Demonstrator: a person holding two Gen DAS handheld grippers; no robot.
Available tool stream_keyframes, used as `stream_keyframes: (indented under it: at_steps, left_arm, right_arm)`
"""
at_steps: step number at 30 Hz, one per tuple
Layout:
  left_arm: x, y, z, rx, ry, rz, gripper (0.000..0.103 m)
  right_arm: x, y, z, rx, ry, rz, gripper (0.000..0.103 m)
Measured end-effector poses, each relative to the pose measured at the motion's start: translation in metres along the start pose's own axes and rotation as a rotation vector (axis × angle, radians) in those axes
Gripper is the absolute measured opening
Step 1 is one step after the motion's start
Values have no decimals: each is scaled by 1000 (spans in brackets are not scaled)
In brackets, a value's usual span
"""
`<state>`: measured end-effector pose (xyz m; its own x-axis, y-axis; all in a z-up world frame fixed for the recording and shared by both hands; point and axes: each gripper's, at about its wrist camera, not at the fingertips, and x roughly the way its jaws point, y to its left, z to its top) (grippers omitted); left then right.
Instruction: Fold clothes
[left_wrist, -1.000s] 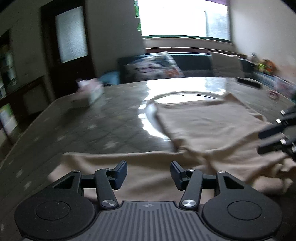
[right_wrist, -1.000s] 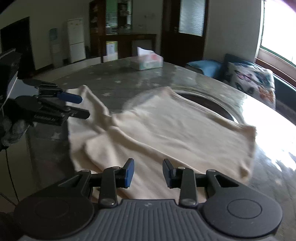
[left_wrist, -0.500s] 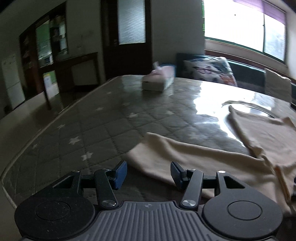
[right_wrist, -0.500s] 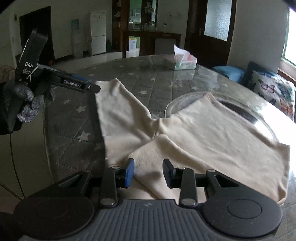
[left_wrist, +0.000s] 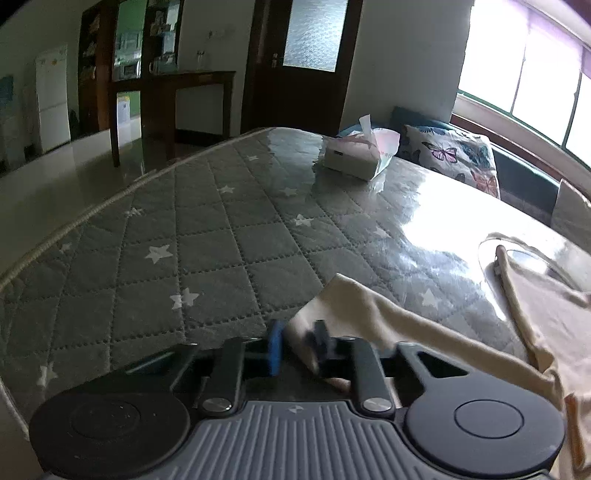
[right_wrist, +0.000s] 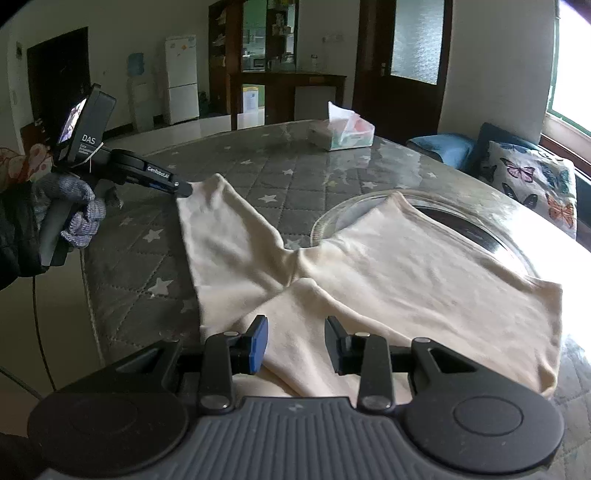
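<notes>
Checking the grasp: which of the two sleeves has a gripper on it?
The outstretched sleeve, pinched at its cuff by the left gripper. The other sleeve lies folded under the open right gripper, ungripped.

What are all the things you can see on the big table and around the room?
Cream long-sleeved cotton shirt: one, cream, spread on the table.
Grey quilted star-print table cover: one, grey, under the shirt.
White tissue box: one, white, far side of the table.
Butterfly-print cushion: one, white with butterflies, beyond the table by the window.
White fridge: one, white, back wall.
Left tongs: one, black, closing around the sleeve end.
Right tongs: one, black, open over the shirt.
</notes>
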<state>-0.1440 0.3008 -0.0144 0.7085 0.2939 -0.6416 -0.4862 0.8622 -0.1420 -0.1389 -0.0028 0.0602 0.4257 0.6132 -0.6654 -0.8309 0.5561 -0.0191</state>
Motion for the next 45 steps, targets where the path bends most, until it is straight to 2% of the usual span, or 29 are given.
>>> stream_keyframes:
  at_steps: [4,12,22,26,31,33,34,40,45]
  left_arm:
    - [-23,-16,5,13,-45,-54,7]
    - [-80,-103,15,158,-145,-313,6]
    - [-120,-225,-21,403,-105,-653,6]
    - [-123,-260,-44,522,-54,-723,8]
    - [-117,-271,-61,599,-11,-734,11]
    - [-116,-265,-61,605,-11,-722,27]
    - [-114,-260,-59,602,-20,-706,39]
    - [-101,-210,-44,560,-50,-559,49]
    - [-84,-164,-49,556,-12,-425,53]
  right_arm:
    - [-10,-10,-3,47,-16,-17,34]
    - [-29,-44,-19,176,-40,-87,33]
    - [-56,-87,-51,317,-74,-178,33]
    - [-63,-101,-67,375,-70,-194,34]
    - [-67,-113,-79,428,-62,-204,33]
    - [-70,-116,-81,435,-65,-213,33]
    - [-71,-117,-82,439,-66,-217,33]
    - [-75,-120,-82,476,-74,-181,33]
    - [-59,-107,-77,455,-37,-138,33]
